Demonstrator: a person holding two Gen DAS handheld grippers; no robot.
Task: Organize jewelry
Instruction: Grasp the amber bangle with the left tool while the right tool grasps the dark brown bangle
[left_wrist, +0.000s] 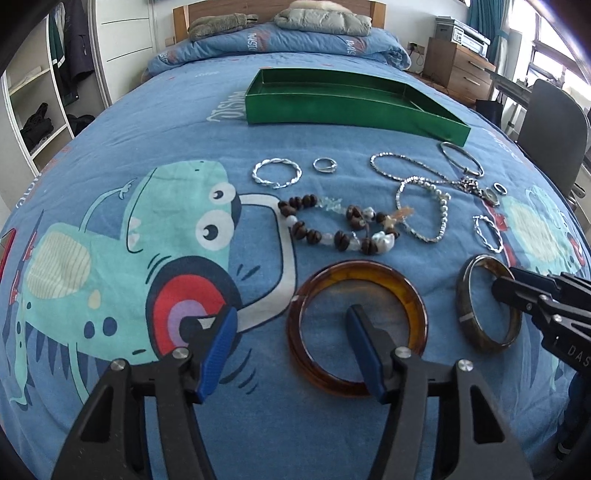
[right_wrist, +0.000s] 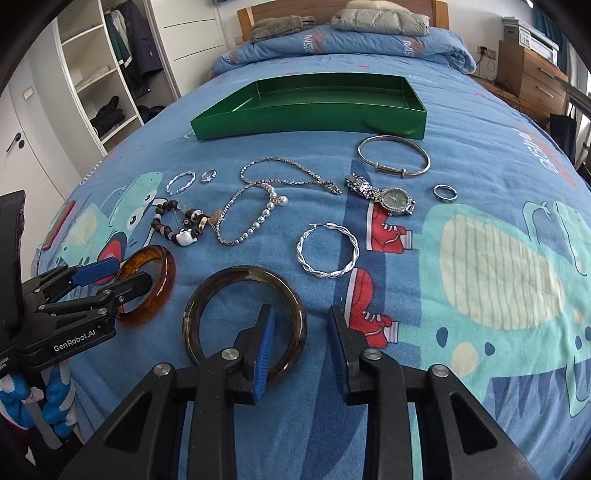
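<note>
Jewelry lies spread on the blue bedspread before an empty green tray (left_wrist: 343, 107), also in the right wrist view (right_wrist: 314, 114). My left gripper (left_wrist: 291, 317) is open; its right finger sits inside an amber bangle (left_wrist: 413, 295), its left finger outside the rim. It shows from the side in the right wrist view (right_wrist: 122, 275) at the amber bangle (right_wrist: 162, 280). My right gripper (right_wrist: 301, 314) is open, with its left finger inside a dark brown bangle (right_wrist: 291, 291), its right finger outside. That bangle also shows in the left wrist view (left_wrist: 469, 295).
Beyond the bangles lie a brown bead bracelet (left_wrist: 306, 230), twisted silver hoops (right_wrist: 327, 253), a pearl chain (right_wrist: 255, 218), a silver necklace (right_wrist: 288, 170), a silver bangle (right_wrist: 393, 155), a watch (right_wrist: 391, 197) and rings (right_wrist: 445, 192). Folded quilt and pillows (right_wrist: 343, 37) lie behind the tray.
</note>
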